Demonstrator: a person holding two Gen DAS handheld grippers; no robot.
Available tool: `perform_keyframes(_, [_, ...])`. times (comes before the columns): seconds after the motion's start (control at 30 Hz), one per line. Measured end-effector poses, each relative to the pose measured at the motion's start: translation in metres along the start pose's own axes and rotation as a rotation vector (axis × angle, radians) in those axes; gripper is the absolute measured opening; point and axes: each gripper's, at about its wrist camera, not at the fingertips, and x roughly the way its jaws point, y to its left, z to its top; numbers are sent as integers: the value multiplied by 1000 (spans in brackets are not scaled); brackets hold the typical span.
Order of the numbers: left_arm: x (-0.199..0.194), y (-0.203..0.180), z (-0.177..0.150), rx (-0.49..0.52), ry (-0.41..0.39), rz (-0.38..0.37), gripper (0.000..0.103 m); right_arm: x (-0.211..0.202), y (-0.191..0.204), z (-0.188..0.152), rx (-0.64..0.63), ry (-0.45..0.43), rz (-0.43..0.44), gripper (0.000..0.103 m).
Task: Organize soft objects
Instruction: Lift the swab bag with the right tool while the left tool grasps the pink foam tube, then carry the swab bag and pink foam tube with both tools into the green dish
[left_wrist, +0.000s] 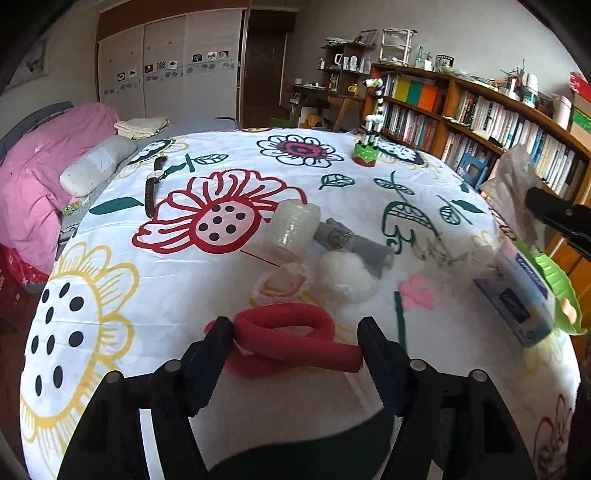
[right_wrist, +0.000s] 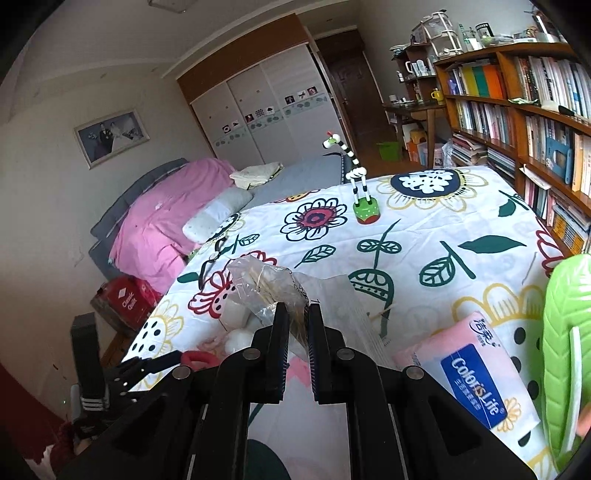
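On the flowered bedspread (left_wrist: 155, 280), a red foam tube (left_wrist: 291, 334) bent into a loop lies between the fingers of my left gripper (left_wrist: 295, 328). Both pads touch it, one at each end. Beyond it sit a pink-and-white frilly ring (left_wrist: 279, 286), a white cotton puff (left_wrist: 345, 278), a grey rolled cloth (left_wrist: 356, 243) and a clear wrapped roll (left_wrist: 291, 229). My right gripper (right_wrist: 298, 312) is shut on a clear plastic bag of thin sticks (right_wrist: 264, 286), held above the bed. In the left wrist view the same bag (left_wrist: 513, 177) hangs at the right.
A pink tissue pack (right_wrist: 476, 373) leans by a green basket (right_wrist: 565, 332) at the bed's right edge. A striped giraffe toy (left_wrist: 369, 129) and a wristwatch (left_wrist: 153, 184) lie farther back. Bookshelves (left_wrist: 480, 114) run along the right, with pink bedding (left_wrist: 40, 177) on the left.
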Motion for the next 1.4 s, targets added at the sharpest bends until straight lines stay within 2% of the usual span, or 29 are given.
perform_keyframes(0.3, [-29,-14,2,28,-53,-24,73,-26,-17,-5,44,-43,-35,10])
perform_keyframes(0.6, [-30,-34,8,49,-69,-55,73,-55,-55,-4,97,-84,-134,10])
perform_keyframes(0.83, [-32,-53,16,74,-88,-78,73,-77,-98,4,157,-138,-236,10])
perform_keyframes(1.13, [-30,-76,26,107,-95,-111,73,-94,-164,-7,294,-127,-338,12])
perform_keyframes(1.2, [-29,-81,27,115,-95,-116,73,-96,-176,-10,334,-124,-336,14])
perform_keyframes(1.27, [-28,-87,29,126,-96,-122,73,-98,-187,-15,386,-121,-327,23])
perform_keyframes(1.4, [-29,-101,33,149,-101,-134,73,-104,-202,-22,428,-131,-321,27])
